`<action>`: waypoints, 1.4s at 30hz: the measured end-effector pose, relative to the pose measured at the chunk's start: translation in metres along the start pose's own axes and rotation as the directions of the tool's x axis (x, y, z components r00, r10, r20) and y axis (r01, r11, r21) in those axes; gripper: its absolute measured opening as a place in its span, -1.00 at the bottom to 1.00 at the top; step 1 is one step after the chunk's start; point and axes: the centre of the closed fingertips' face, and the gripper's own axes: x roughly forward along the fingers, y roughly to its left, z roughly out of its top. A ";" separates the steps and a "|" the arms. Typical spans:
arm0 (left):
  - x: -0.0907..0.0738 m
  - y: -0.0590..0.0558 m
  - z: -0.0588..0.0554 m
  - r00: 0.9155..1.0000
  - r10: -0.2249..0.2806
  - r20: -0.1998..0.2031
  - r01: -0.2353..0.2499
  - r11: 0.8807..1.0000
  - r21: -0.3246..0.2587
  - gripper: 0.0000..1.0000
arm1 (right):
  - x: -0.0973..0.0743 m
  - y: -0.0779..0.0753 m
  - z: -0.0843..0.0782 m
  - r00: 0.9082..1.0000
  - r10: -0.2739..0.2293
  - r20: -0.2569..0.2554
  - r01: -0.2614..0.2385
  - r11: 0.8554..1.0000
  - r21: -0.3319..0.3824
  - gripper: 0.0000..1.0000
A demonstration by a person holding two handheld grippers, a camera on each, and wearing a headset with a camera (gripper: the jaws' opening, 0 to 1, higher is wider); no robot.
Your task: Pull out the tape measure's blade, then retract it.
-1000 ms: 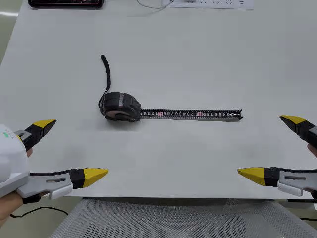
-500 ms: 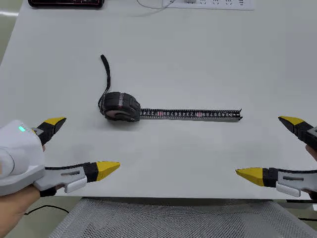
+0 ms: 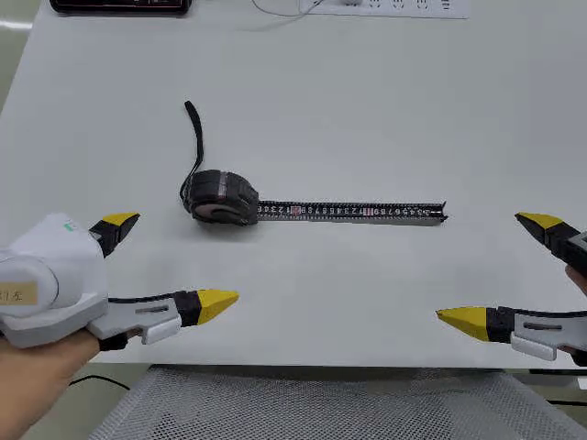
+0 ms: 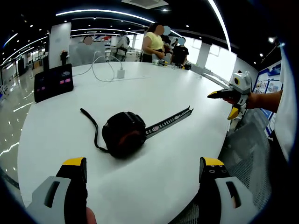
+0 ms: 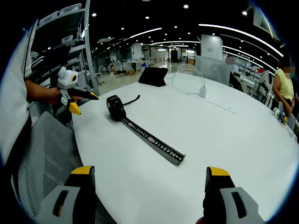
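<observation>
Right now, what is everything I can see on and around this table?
table: one, white, under everything.
tape measure: one, black, mid-table.
blade: one, dark with pale marks, out to the right of the case.
strap: one, black, trailing from the case toward the far edge.
dark device: one, black, far left edge.
power strip: one, white, far edge.
mesh chair: one, grey, near edge.
left gripper: one, yellow-tipped, open, near left.
right gripper: one, yellow-tipped, open, near right.

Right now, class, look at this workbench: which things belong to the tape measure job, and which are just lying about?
For the job:
tape measure
its blade, lying pulled out
left gripper, open
right gripper, open

Lying about:
dark tablet at the far edge
white power strip at the far edge
</observation>
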 end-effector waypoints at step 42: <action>0.054 0.001 0.021 0.998 0.010 0.055 -0.002 0.989 -0.151 0.91 | 0.002 -0.008 0.001 1.000 0.000 0.020 -0.001 0.999 0.033 0.85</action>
